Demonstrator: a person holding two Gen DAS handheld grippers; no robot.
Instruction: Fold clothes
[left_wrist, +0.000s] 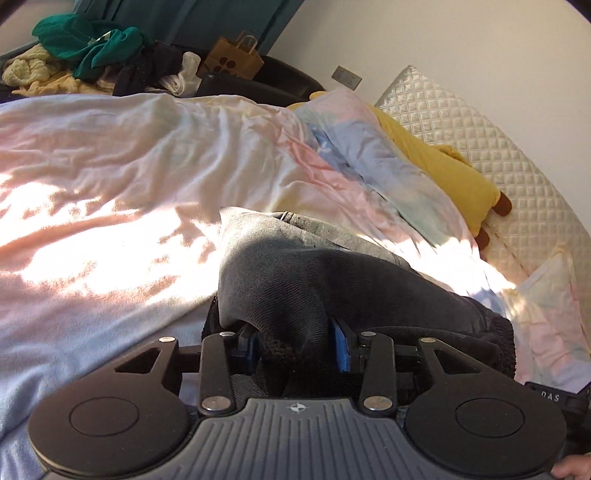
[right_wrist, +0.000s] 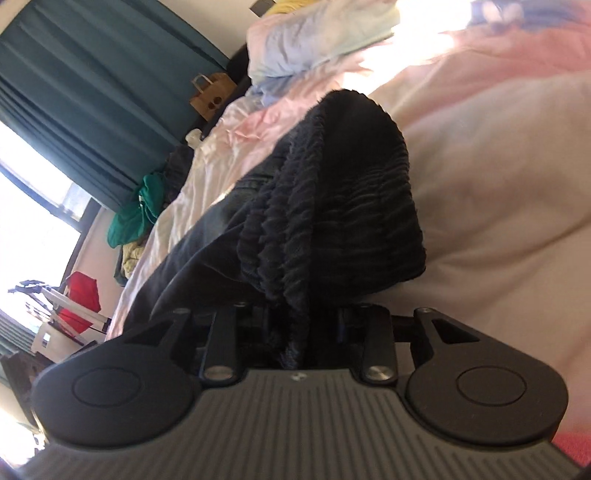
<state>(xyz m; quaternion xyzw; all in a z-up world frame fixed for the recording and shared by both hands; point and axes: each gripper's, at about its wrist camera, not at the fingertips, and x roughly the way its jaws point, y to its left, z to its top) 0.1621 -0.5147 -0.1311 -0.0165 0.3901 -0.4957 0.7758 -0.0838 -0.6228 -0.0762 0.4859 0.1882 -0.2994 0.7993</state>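
**A:** Between your left gripper's (left_wrist: 297, 345) blue-padded fingers (left_wrist: 341, 345), low in the middle of the left wrist view, what do you see?

**B:** You have a bunch of the dark grey garment (left_wrist: 295, 280) pinched there. Its cloth fills the gap between the pads and humps up toward the middle of the frame, with a paler hem catching the sun along its upper edge.

**A:** And your right gripper (right_wrist: 295, 328)?

**B:** Your fingers there are closed on a black ribbed band (right_wrist: 332, 206), seemingly the same garment's cuff or waistband, though you cannot be sure from these views. The ribbing fans up from the grip to the frame's center.

**A:** Where does the garment lie?

**B:** Beyond your grips it rests on the bed's pastel duvet (left_wrist: 129, 177), pink, white and pale blue, patched with bright sunlight at left center.

**A:** Further out?

**B:** At right in the left view, a yellow plush toy (left_wrist: 458, 173) lies against a quilted cream pillow (left_wrist: 498, 147). At upper left, a heap of clothes (left_wrist: 92, 55) with a green top sits beside a brown paper bag (left_wrist: 236, 55), teal curtains (right_wrist: 92, 92) behind.
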